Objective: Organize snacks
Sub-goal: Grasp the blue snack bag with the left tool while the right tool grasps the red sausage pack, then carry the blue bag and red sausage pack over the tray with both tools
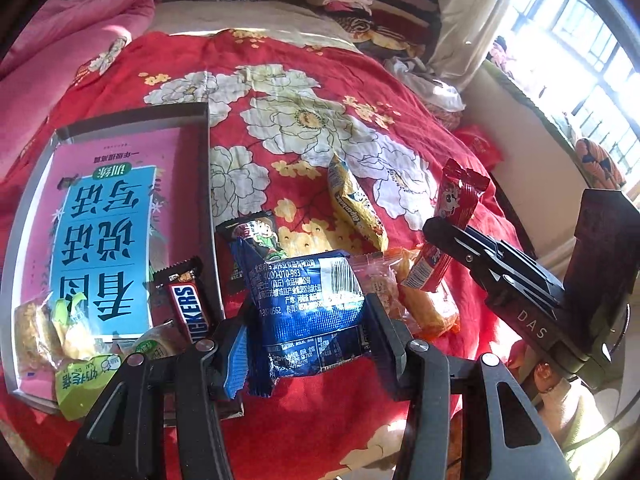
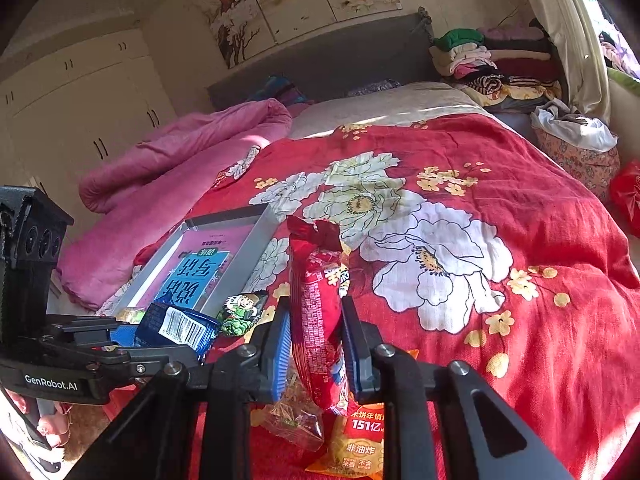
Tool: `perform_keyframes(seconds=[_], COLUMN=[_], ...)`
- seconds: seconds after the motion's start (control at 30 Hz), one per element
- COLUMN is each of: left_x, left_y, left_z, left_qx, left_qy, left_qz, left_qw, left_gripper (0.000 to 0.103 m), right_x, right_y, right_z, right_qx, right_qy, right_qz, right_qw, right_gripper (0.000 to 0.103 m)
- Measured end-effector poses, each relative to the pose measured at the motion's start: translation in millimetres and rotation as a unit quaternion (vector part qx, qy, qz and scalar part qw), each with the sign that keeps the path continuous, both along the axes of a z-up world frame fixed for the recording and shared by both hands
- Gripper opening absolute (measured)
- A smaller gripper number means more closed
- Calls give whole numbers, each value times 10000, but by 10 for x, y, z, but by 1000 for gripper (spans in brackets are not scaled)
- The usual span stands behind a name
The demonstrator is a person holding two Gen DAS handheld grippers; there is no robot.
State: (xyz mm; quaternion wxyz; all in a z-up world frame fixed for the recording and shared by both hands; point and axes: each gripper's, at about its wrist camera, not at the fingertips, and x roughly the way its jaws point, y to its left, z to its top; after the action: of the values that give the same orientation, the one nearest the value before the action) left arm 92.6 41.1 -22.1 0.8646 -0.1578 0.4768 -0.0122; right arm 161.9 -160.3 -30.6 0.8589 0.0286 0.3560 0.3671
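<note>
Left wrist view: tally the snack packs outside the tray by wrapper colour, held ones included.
blue pack, in the left gripper: 1
red pack, in the right gripper: 1
yellow pack: 1
black cartoon pack: 1
orange pack: 1
clear pack: 1
Total: 6

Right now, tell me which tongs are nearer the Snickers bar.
Left. The left tongs, clamping a blue packet, sit just beside the Snickers bar; the right tongs, holding a red packet, are farther off.
</note>
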Motion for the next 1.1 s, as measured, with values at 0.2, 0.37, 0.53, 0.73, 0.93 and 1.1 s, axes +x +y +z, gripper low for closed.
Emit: perform_keyframes(seconds=[0.2, 0.37, 0.53, 0.73, 0.93, 1.1], left_x=[-91, -148, -228, -347, -476, -597], left_y=[122, 238, 387, 618, 885, 1113], left_z=[81, 173, 254, 337, 394, 403], left_qx=[-56, -90, -106, -131, -129, -147], left_qy=[-91, -205, -305, -420, -521, -567], left_qz=[132, 254, 419, 664, 965, 1206], left_qw=[9999, 9994, 9986, 9968, 9939, 9910], left_gripper=[53, 53, 53, 53, 53, 53], right_x=[-74, -156, -232, -303, -408, -497], right_y=[42, 11, 20, 119, 286, 475], right_z=[23, 150, 243, 326, 402, 446], right_qx=[-107, 110, 234, 275, 317, 350], right_qy=[-88, -231, -260, -278, -317, -312], right_qz=[84, 104, 132, 212, 392, 601], right_qw=[9999, 9996, 9993, 9990, 9982, 9971], right_gripper=[22, 22, 22, 22, 22, 22])
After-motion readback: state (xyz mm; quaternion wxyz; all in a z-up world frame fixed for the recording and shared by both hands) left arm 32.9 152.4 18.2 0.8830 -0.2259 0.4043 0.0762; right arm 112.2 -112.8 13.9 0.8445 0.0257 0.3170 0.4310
